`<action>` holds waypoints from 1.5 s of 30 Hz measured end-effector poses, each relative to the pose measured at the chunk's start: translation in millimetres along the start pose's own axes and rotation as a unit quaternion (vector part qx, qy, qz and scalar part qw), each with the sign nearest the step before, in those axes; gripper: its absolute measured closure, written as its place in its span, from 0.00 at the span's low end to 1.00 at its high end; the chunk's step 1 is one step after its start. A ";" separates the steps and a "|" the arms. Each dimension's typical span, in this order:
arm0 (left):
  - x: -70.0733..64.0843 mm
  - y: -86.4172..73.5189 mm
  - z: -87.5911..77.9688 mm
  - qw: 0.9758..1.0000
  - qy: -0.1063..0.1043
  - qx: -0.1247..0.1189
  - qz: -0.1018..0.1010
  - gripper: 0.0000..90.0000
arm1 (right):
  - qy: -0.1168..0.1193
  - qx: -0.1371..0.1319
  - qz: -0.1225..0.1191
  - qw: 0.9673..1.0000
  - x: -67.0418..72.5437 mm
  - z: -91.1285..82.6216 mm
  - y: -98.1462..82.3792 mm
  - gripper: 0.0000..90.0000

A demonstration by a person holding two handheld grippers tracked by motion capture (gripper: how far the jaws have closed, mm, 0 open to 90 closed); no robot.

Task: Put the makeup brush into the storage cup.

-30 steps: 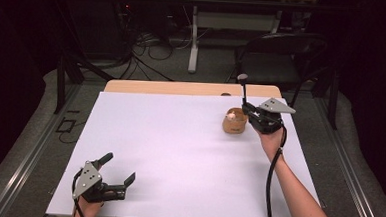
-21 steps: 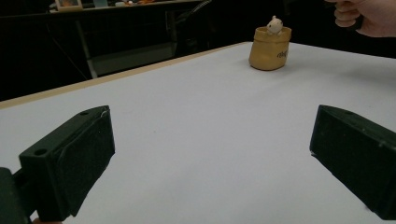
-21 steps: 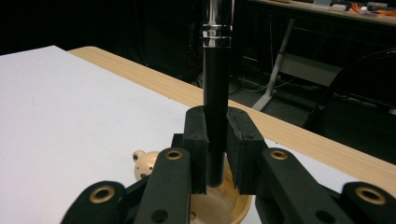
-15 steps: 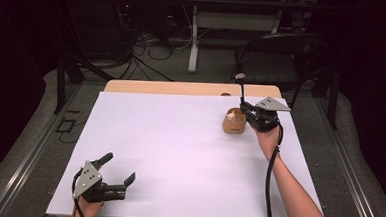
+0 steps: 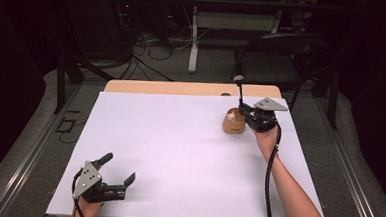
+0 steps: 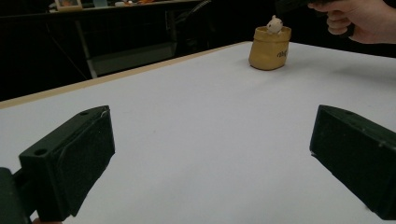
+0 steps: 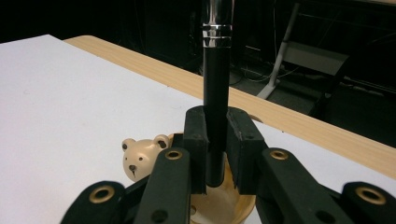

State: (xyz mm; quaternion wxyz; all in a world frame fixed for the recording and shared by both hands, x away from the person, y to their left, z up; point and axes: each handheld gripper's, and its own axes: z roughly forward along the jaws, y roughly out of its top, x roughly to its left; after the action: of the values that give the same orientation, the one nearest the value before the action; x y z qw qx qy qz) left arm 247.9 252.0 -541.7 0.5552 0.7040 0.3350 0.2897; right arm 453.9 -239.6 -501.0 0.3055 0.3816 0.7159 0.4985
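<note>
Black-handled utensil [image 7: 216, 79] with a chrome band near the top, most likely a spoon going by the small rounded head seen in the high view [image 5: 239, 79]: it stands upright, clamped between the jaws of the right gripper [image 7: 216, 140], its lower end hanging inside or just over the mouth of the tan holder [image 5: 234, 122]. The holder sits on the white table [image 5: 178, 153] at the far right, near the wooden edge strip [image 5: 182, 88]. A small bear figure [image 7: 140, 157] perches at its rim; the left gripper view shows the holder as a sack-shaped pot [image 6: 269, 47] with the bear head poking above the lip. Left gripper [image 5: 118, 172] rests at the near left corner, jaws spread wide, holding nothing, well apart from the holder. Risks, as judged from here: the grip sits low on a tall handle, so the utensil could pivot or slip in the pads if it is tilted or knocked. Whether the tip touches the holder's floor cannot be told; a sideways pull while the tip is still inside could drag on the rim and tip or slide the light pot, since nothing steadies it. The bear figure lies just beside the jaws and could be bumped. Released without support from the wall, the utensil could topple and take the pot over with it.
</note>
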 end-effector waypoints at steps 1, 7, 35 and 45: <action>0.1 0.1 -0.1 1.000 0.000 0.001 0.000 0.00 | 0.000 0.004 0.000 1.000 -0.6 0.1 -0.4 0.88; -0.1 0.0 0.0 1.000 -0.001 0.000 0.000 0.00 | 0.004 0.016 0.004 1.000 -1.5 3.5 -3.5 0.88; 0.2 -0.1 0.3 1.000 -0.001 0.002 0.000 0.00 | 0.009 0.048 0.013 0.999 -4.6 12.1 -12.2 0.88; 0.1 -0.2 0.7 1.000 -0.001 0.001 0.000 0.00 | 0.008 0.059 0.013 0.998 -6.0 13.7 -14.3 0.88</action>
State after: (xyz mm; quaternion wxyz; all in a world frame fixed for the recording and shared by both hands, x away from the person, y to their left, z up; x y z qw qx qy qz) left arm 248.5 251.8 -542.0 0.5549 0.7047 0.3351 0.2886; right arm 464.8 -241.1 -518.5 0.2699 0.4041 0.7416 0.4625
